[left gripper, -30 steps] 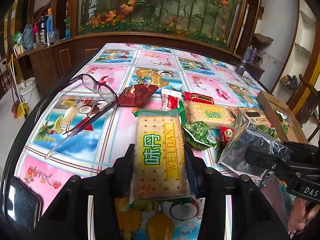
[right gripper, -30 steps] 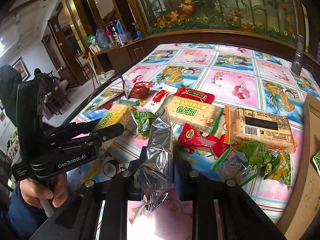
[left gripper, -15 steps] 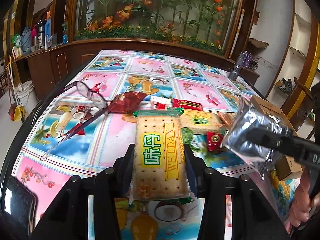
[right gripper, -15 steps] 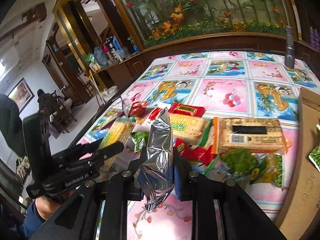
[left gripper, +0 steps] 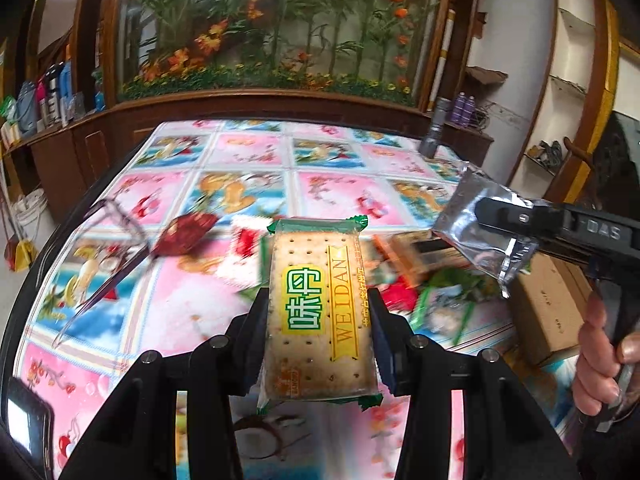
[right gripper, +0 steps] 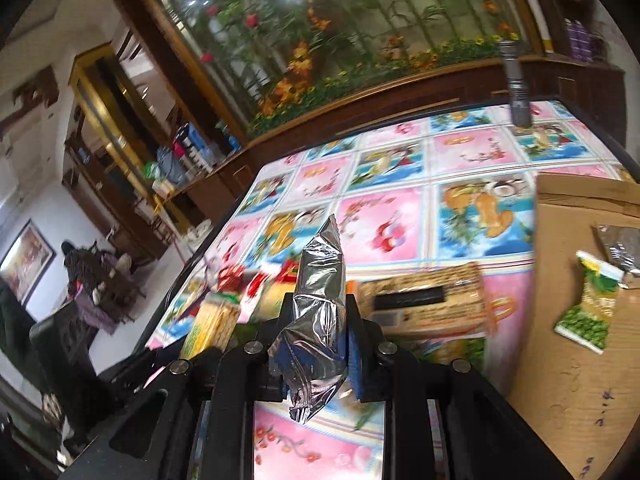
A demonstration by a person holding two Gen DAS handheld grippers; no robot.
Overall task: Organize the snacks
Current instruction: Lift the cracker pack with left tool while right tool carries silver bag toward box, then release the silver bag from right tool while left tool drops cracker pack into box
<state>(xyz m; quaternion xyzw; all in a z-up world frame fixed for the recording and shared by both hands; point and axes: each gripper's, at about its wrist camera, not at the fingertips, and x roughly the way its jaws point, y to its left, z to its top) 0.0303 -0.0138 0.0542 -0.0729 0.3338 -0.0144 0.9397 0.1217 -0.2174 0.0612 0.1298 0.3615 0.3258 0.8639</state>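
My left gripper [left gripper: 320, 312] is shut on a WEIDAN cracker pack [left gripper: 318, 312], held flat above the table. My right gripper [right gripper: 320, 320] is shut on a crumpled silver foil packet [right gripper: 318, 304], lifted above the table; the packet also shows in the left wrist view [left gripper: 486, 232] at the right. Several snack packs [left gripper: 404, 276] lie blurred on the floral tablecloth [left gripper: 256, 184] beneath. A cardboard box [right gripper: 576, 320] at the right holds a green pea snack bag [right gripper: 588, 312] and a dark packet [right gripper: 622, 244]. The cracker pack shows at the left in the right wrist view [right gripper: 208, 324].
Eyeglasses [left gripper: 116, 248] and a red wrapper [left gripper: 184, 234] lie at the table's left. A grey flashlight [right gripper: 516, 88] stands at the far right corner. A phone [left gripper: 24, 420] lies at the near left edge. A wooden planter cabinet [left gripper: 260, 108] runs behind the table.
Both grippers have risen higher above the table with their packs. The right gripper has swung right toward the cardboard box, which now fills the right of its view.
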